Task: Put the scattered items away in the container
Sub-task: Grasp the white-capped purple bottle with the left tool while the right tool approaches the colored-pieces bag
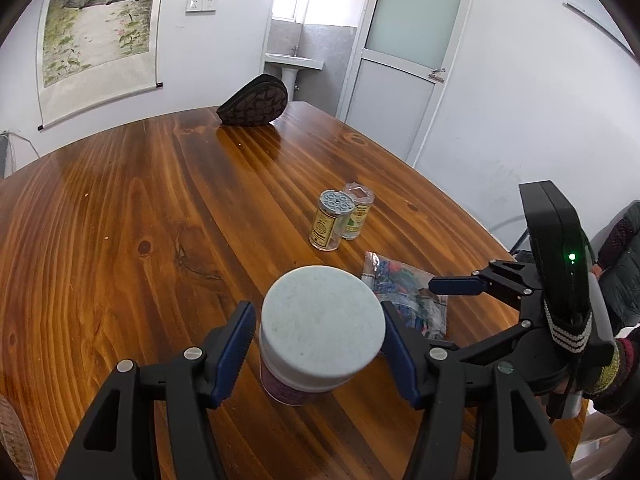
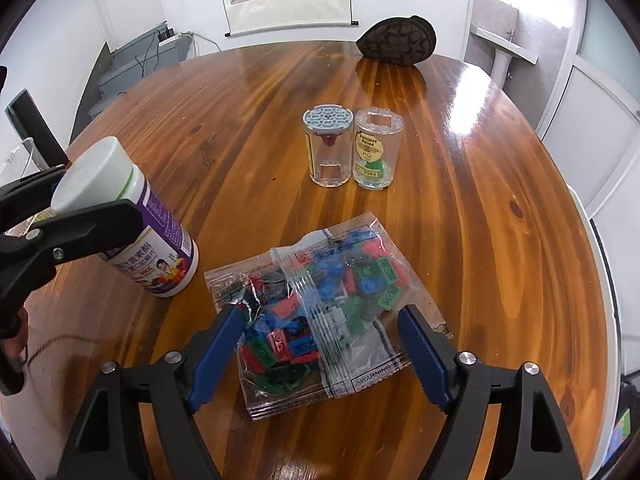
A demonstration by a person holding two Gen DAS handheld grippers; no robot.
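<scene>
**Two items sit between your open jaws**

Your left gripper stands wide around the stiff, smooth bottle; take it below the lid. Just right of the bottle, your right gripper is spread over the soft, crinkly brick bag; pinch its middle.

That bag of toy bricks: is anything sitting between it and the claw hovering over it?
Nothing visible. The bag of bricks lies flat on the table, directly between the right claw's open fingers, with no object blocking the way down.
</scene>
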